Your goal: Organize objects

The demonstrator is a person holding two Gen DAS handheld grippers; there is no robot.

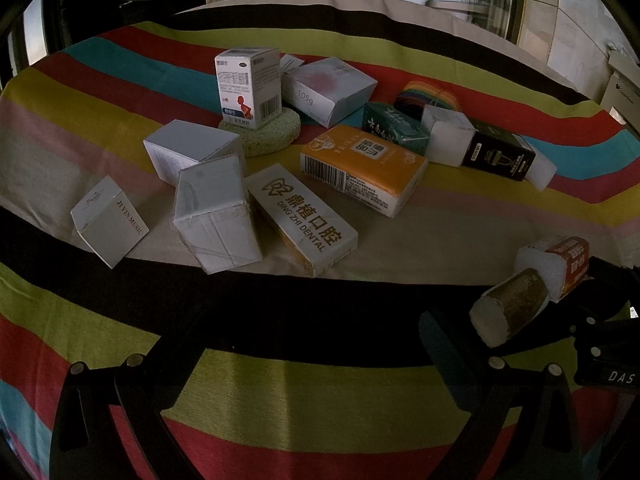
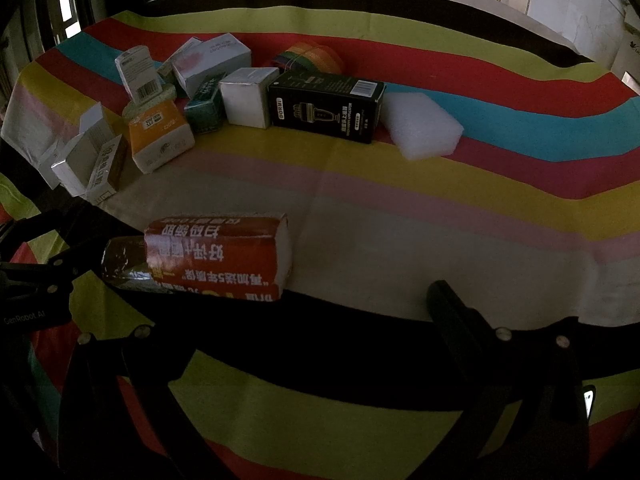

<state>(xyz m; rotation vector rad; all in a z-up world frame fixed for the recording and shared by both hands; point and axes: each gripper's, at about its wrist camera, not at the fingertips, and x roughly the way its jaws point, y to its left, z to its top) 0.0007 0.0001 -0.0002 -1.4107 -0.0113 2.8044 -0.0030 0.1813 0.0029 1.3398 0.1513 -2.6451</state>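
Boxes (image 1: 362, 170) half-lost in dimness

Your left gripper (image 1: 312, 344) stood with its jaws spread as wide as they went, nothing between the fingers (image 1: 176, 356). It was pitched steeply downward toward the desk (image 1: 360, 248), with both black fingers framing the lower edge of its own camera view.

Your right gripper (image 2: 316, 320) matched it: jaws fully apart, empty, tilted down at much the same angle. Its right finger (image 2: 460, 312) showed clearly; the left one sat in shadow.

Each gripper appeared in the other's view: the left at the left edge of the right wrist camera, the right at the right edge of the left wrist camera. The two sat side by side, near each other, not touching.
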